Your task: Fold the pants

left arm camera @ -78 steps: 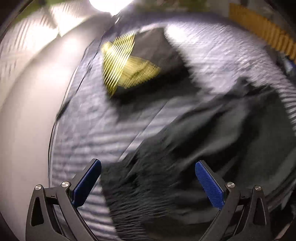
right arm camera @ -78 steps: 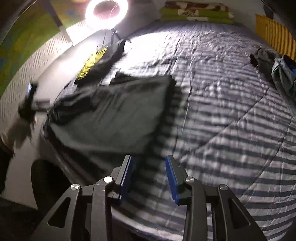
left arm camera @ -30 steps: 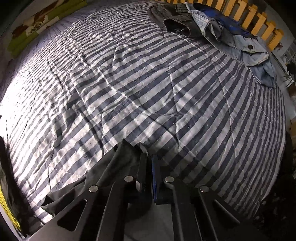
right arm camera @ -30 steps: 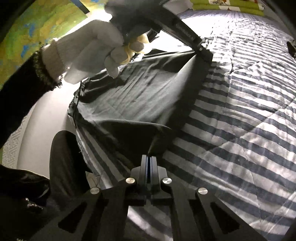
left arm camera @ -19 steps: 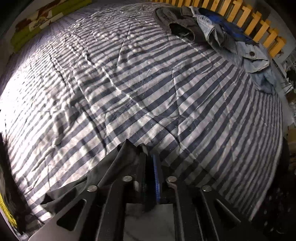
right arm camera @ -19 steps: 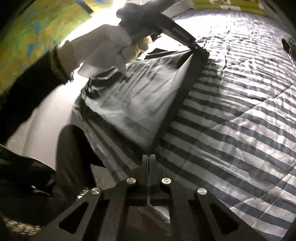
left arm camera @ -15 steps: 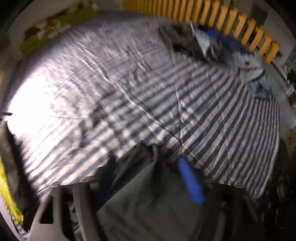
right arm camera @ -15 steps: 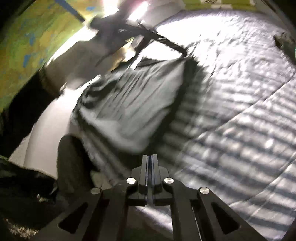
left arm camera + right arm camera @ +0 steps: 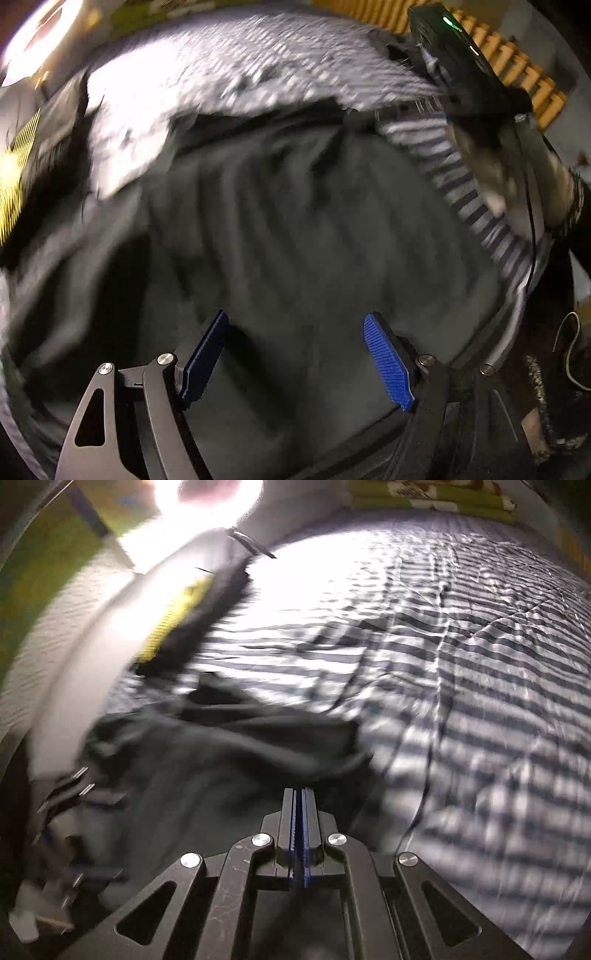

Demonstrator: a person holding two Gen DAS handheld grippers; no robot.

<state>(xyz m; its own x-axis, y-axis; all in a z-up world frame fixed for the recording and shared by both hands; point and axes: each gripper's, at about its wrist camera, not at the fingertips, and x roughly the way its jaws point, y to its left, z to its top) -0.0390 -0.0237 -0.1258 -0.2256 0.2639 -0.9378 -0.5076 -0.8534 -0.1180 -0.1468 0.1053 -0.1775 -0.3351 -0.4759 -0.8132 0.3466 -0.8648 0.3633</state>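
— With its jaws standing wide apart and nothing between the blue pads, the left gripper (image 9: 295, 354) hangs over the dark pants (image 9: 303, 229). What about the other one?

— The right gripper (image 9: 299, 812) has its jaws pressed together. Dark cloth bunches right at their tips, but the blur keeps me from telling whether any of it is pinched.

— Where do the pants lie?

— Rumpled on the striped bedspread (image 9: 480, 664), near the bed's edge, with a yellow-striped dark garment (image 9: 173, 620) beyond them and a ring light (image 9: 207, 502) glaring above.

— Which step is this, would you say?

— One fold looks laid down, though loosely; the cloth is creased and uneven. I judge the next move calls for finding a clean edge or corner with the open left jaws, clamping it, and carrying it across squarely.
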